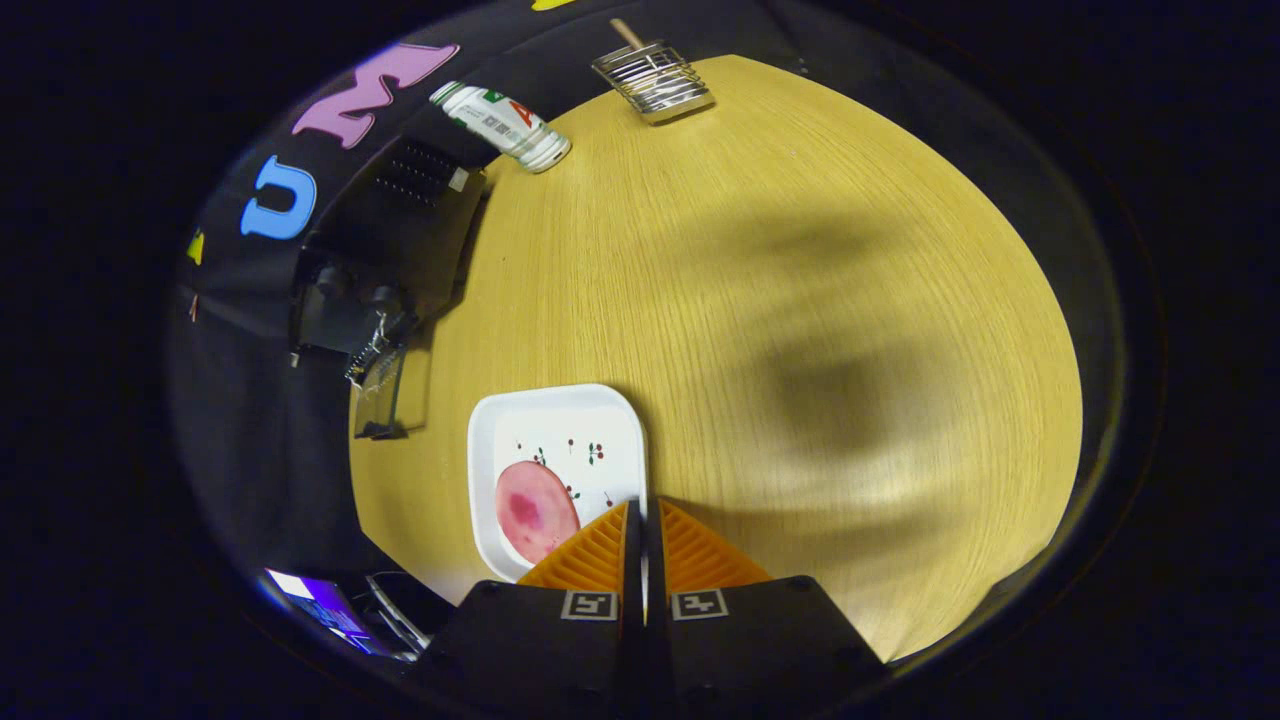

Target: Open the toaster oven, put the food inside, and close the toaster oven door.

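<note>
A black toaster oven (385, 255) stands at the far left edge of a wooden counter (800, 330), against the dark cloth wall. Its glass door (382, 392) hangs open, folded down toward the counter, so the opening step looks done. A white bottle (502, 124) lies on its side just beyond the oven, and farther right a small wire rack (653, 80) holding a wooden stick sits at the far edge.

Nearer, a white square plate (600, 420) with a small cherry pattern rests on the counter, well apart from the oven. A round pink slice of food (535, 510) lies on its near left part.

The claw (640, 520) hangs over the plate's near right edge, its two orange fingers (590, 555) pressed close together with nothing between them. The food sits just left of the fingertips, untouched.

Judging by this, the food has yet to be picked up, placed inside the oven, and the door closed.
</note>
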